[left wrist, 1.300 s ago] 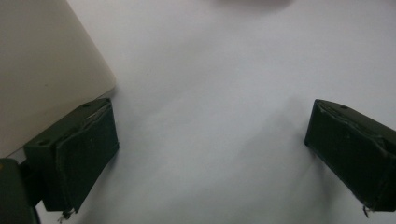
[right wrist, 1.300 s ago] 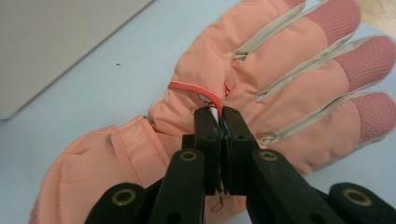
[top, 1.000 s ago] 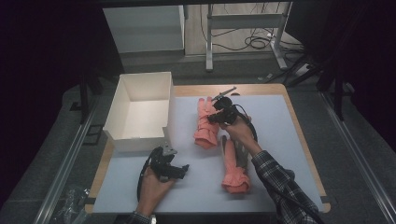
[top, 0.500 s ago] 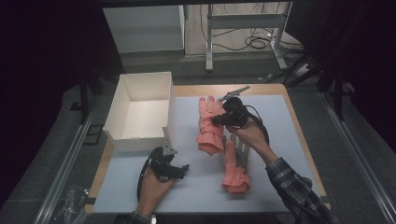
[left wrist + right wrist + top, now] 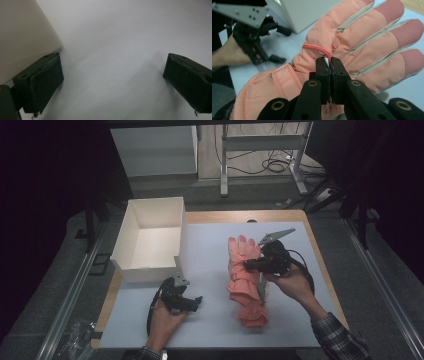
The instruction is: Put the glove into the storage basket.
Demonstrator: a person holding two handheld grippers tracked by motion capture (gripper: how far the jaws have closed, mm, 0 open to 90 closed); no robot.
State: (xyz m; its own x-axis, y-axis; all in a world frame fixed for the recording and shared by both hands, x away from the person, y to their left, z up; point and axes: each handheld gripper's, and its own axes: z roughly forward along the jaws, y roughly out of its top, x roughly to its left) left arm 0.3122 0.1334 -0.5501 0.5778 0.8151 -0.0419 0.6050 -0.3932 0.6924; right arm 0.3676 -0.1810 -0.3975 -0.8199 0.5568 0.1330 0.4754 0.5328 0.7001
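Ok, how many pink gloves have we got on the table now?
2. The held glove hangs from the right gripper near the mat's middle. The second glove lies partly under its cuff, nearer the person. I see no others, though the box floor is partly hidden.

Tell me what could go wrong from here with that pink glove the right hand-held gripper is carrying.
1. The right hand-held gripper pinches only a small fold of the pink glove near its red loop, so the glove could slip out.
2. The glove's cuff hangs over the second glove on the mat and could drag it along.
3. The white box has tall walls, so the dangling glove may catch on the rim.
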